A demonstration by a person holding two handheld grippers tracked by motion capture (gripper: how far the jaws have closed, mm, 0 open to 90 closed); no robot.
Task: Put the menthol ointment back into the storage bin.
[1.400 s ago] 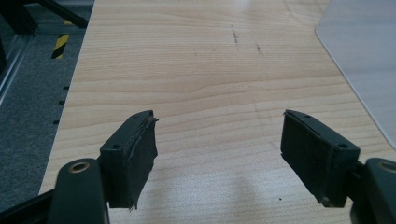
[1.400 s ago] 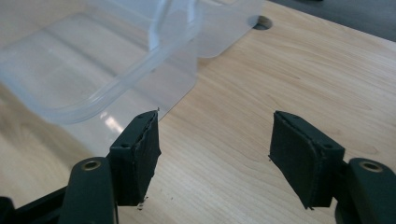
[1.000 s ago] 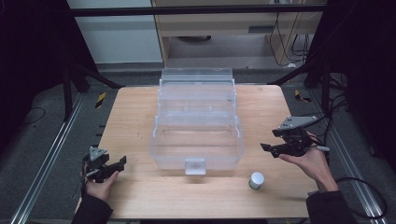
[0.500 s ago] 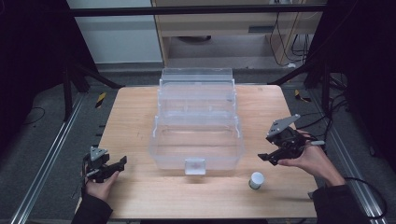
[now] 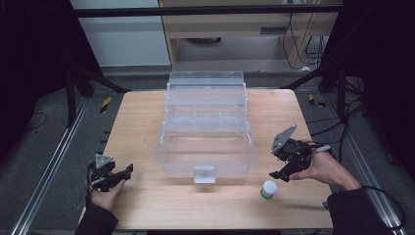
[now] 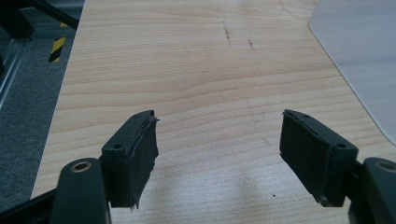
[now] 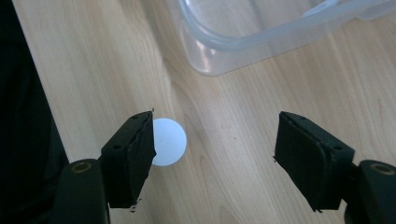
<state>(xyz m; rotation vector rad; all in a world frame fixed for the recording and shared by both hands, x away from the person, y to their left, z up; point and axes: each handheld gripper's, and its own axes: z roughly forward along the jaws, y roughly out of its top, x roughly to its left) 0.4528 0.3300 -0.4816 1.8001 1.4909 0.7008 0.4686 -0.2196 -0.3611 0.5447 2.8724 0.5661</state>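
Note:
A small white round jar (image 5: 268, 188) stands on the wooden table (image 5: 142, 122) near the front right. My right gripper (image 5: 274, 164) hovers just above and behind it, tilted down, open; its jaws have just been opening and nothing is between them. In the right gripper view the jar (image 7: 169, 141) lies on the wood by the left jaw, below my right gripper (image 7: 215, 135). My left gripper (image 5: 125, 174) rests at the front left, open and empty, with bare wood between the jaws of my left gripper (image 6: 217, 135).
A large clear plastic tiered box (image 5: 208, 147) stands open in the table's middle, its front latch facing me. Its corner (image 7: 261, 37) lies just beyond the jar, and its edge (image 6: 364, 56) is at the far right of the left gripper view.
My right gripper has shifted left toward the box and tipped downward over the white jar. The left gripper has stayed put.

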